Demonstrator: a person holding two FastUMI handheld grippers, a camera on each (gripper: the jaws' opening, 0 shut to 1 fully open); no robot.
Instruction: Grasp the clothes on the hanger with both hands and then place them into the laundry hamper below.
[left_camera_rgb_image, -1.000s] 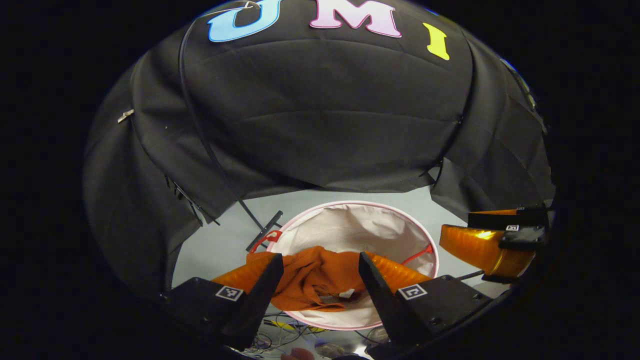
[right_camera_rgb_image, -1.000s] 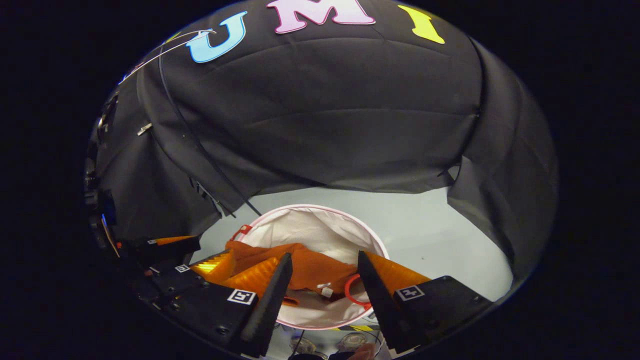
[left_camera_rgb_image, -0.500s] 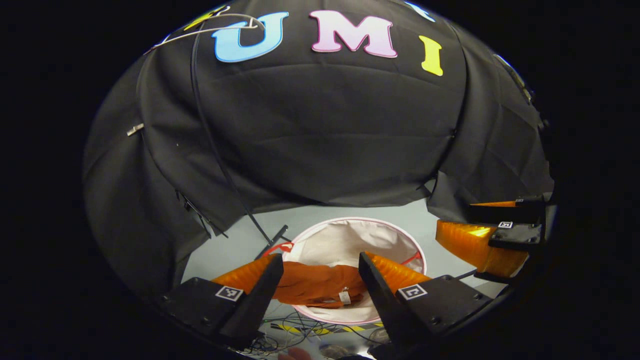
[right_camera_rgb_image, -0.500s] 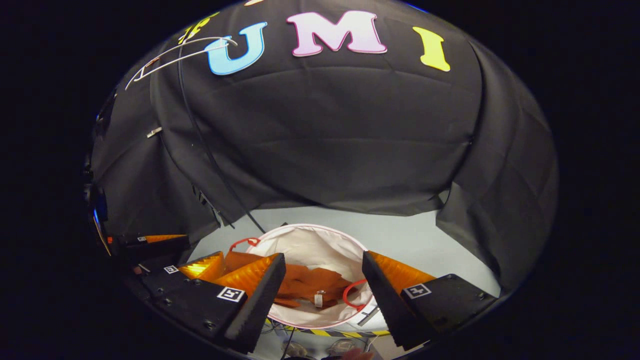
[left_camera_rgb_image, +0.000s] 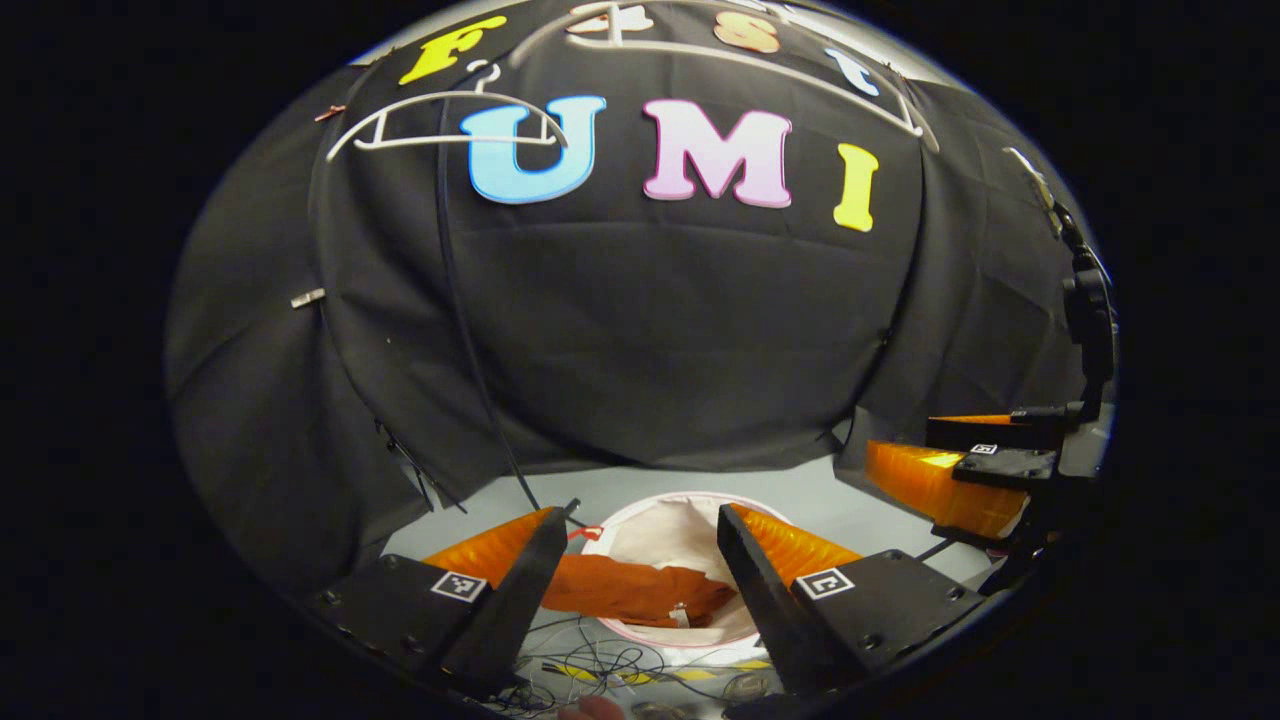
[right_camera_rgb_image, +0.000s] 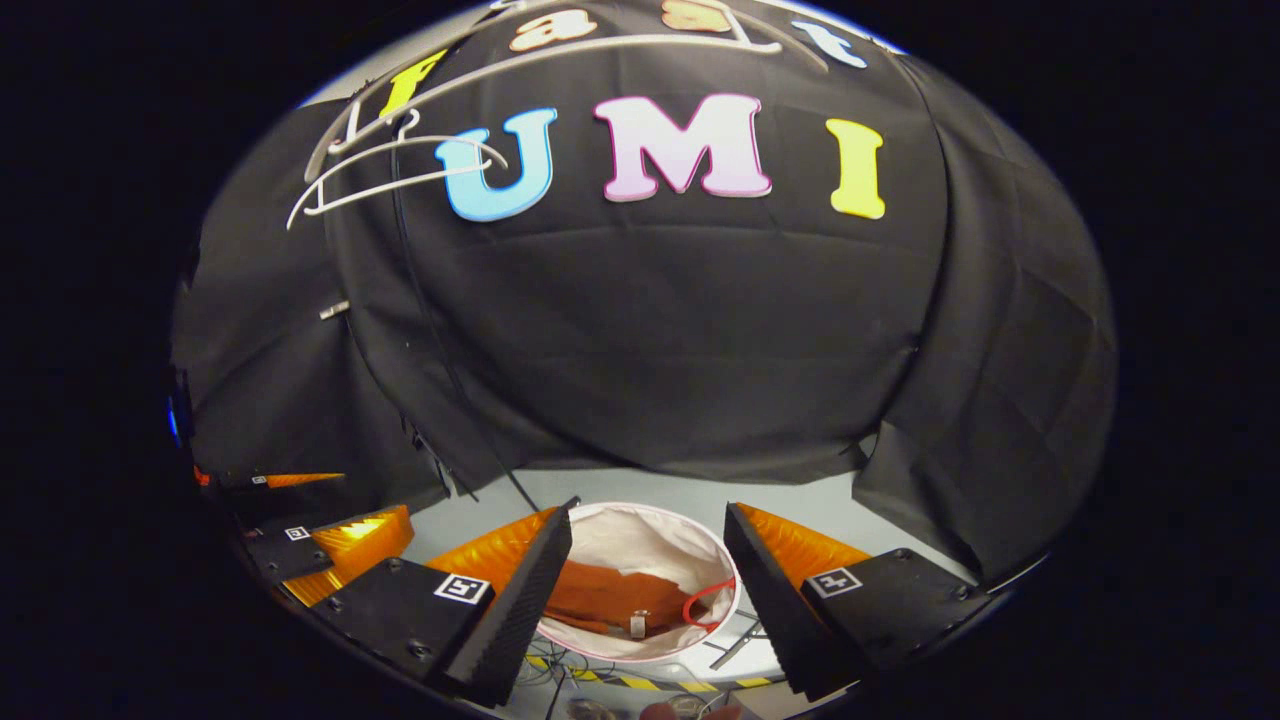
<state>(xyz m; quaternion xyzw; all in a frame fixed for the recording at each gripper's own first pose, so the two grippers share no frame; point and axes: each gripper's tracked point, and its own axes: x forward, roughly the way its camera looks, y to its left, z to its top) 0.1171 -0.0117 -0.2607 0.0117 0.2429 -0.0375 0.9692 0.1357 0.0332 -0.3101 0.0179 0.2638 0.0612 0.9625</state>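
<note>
Orange clothes (left_camera_rgb_image: 640, 592) are seen lying inside the laundry hamper (left_camera_rgb_image: 690, 510), released. Left claw (left_camera_rgb_image: 635, 560) and right claw (right_camera_rgb_image: 648, 560) are held apart above it, gripping nothing; white hanger (left_camera_rgb_image: 450, 130) is left bare.

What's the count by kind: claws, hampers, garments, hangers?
Claws: 2, left claw and right claw, both open
Hampers: 1, white hamper
Garments: 1, orange garment in it
Hangers: 1, bare white hanger
Total: 5
</note>
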